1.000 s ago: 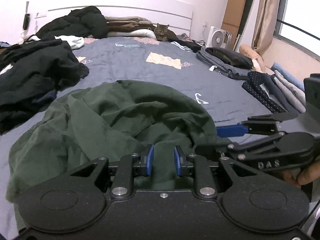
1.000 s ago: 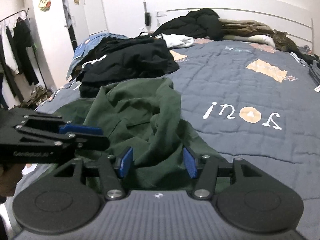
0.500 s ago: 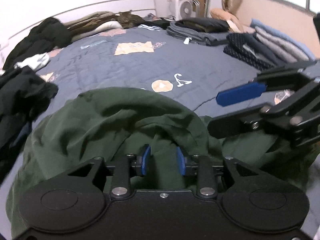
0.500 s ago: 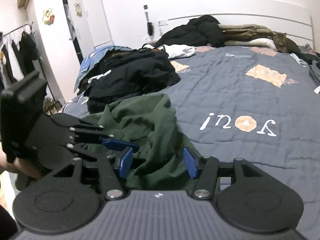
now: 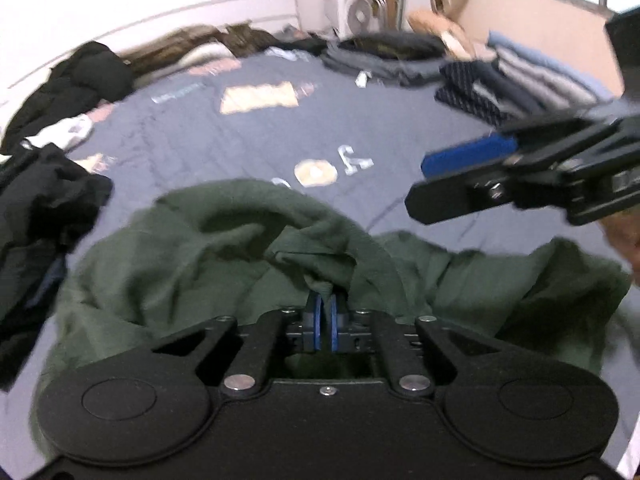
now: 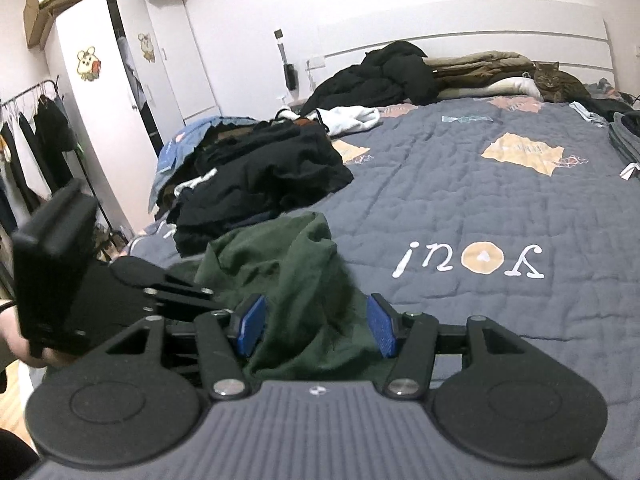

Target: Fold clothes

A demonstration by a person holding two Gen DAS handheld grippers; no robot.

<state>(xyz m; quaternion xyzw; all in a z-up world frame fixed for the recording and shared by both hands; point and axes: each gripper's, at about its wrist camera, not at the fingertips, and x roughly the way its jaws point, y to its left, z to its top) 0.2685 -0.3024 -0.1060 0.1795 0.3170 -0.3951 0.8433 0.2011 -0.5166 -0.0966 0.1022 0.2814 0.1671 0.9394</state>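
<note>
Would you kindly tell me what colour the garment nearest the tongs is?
Dark green garment; the right wrist view shows it most sharply.

A dark green garment (image 6: 296,280) is seen at lower centre on a grey-blue quilt (image 6: 500,208) patterned with tan patches and white letters. Black clothes (image 6: 260,176) are heaped at left. Blue pads (image 6: 252,322) are borne by black grippers.
</note>
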